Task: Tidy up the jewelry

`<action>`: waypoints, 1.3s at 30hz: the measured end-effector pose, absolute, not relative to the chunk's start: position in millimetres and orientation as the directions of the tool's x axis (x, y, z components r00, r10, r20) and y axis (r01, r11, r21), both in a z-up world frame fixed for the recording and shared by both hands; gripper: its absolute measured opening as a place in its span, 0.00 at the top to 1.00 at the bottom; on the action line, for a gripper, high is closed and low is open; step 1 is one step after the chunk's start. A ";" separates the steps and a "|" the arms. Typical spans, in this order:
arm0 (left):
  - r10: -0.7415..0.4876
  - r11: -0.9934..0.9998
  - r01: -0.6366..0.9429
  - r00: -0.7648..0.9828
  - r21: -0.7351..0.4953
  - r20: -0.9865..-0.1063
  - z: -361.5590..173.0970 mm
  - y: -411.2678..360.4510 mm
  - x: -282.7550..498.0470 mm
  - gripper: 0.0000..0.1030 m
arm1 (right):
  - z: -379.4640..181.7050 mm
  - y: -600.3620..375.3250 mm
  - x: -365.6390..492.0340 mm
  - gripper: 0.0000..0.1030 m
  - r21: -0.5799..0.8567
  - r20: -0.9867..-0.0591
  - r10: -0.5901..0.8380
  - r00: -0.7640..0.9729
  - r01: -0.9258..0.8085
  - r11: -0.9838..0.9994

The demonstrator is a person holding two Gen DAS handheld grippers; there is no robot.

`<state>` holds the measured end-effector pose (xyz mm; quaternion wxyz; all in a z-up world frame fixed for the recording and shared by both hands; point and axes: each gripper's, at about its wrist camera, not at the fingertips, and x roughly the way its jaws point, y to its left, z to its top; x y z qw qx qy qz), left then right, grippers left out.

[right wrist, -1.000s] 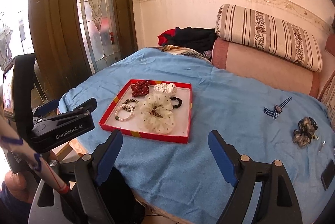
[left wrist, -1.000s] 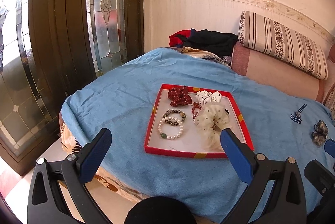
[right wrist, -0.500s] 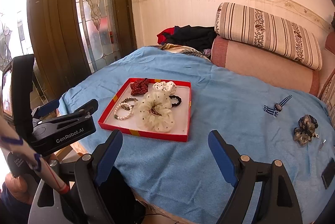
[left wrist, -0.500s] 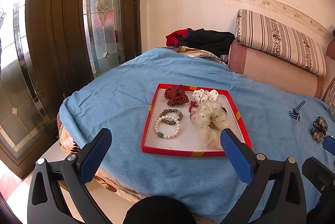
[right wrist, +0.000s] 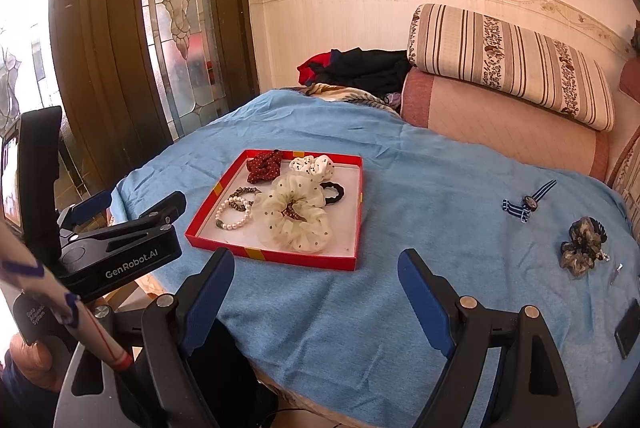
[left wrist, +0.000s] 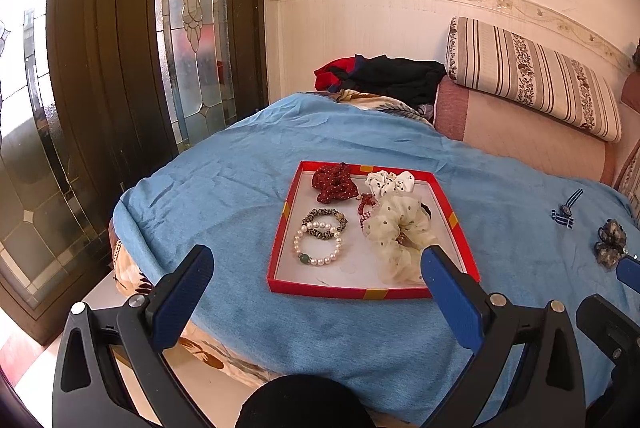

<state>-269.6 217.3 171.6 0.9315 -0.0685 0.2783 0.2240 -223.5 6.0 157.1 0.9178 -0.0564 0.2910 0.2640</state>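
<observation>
A red tray (left wrist: 344, 290) (right wrist: 280, 256) lies on the blue blanket. In it are a cream dotted scrunchie (left wrist: 400, 232) (right wrist: 296, 214), a red scrunchie (left wrist: 334, 182), a white scrunchie (left wrist: 390, 182), a pearl bracelet (left wrist: 318, 246) and a dark bead bracelet (left wrist: 324, 218). A striped blue hair tie (right wrist: 528, 202) (left wrist: 564, 212) and a grey-brown scrunchie (right wrist: 582, 246) (left wrist: 610, 244) lie on the blanket to the right. My left gripper (left wrist: 316, 292) is open and empty in front of the tray. My right gripper (right wrist: 316, 296) is open and empty, right of the tray's front.
The blue blanket (right wrist: 420, 228) covers a bed that ends at a rounded front edge. Striped pillow (right wrist: 508, 60), pink cushion and a clothes pile (right wrist: 360, 68) stand at the back. A glass-panelled wooden door (left wrist: 120, 68) is at left. A dark phone (right wrist: 628, 328) lies at far right.
Both grippers have drifted slightly back and left; the tray sits a little further right in both views. Both grippers stay open and empty.
</observation>
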 end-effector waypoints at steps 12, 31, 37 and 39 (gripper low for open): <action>0.376 0.893 -0.450 0.744 0.003 -0.552 171.9 216.6 -269.8 0.00 | 157.0 1.1 -223.1 0.15 0.054 -0.565 0.450 0.692 -0.512 0.857; 0.376 0.900 -0.435 0.735 0.032 -0.564 169.4 213.6 -263.1 0.00 | 154.9 -6.8 -214.1 0.15 0.084 -0.570 0.451 0.687 -0.498 0.863; 0.373 0.904 -0.424 0.732 0.048 -0.570 167.4 210.6 -259.1 0.00 | 153.0 -11.5 -211.7 0.15 0.097 -0.567 0.453 0.688 -0.491 0.866; 0.370 0.907 -0.419 0.729 0.052 -0.576 167.3 207.5 -257.5 0.00 | 152.3 -13.1 -210.2 0.15 0.102 -0.567 0.452 0.689 -0.486 0.868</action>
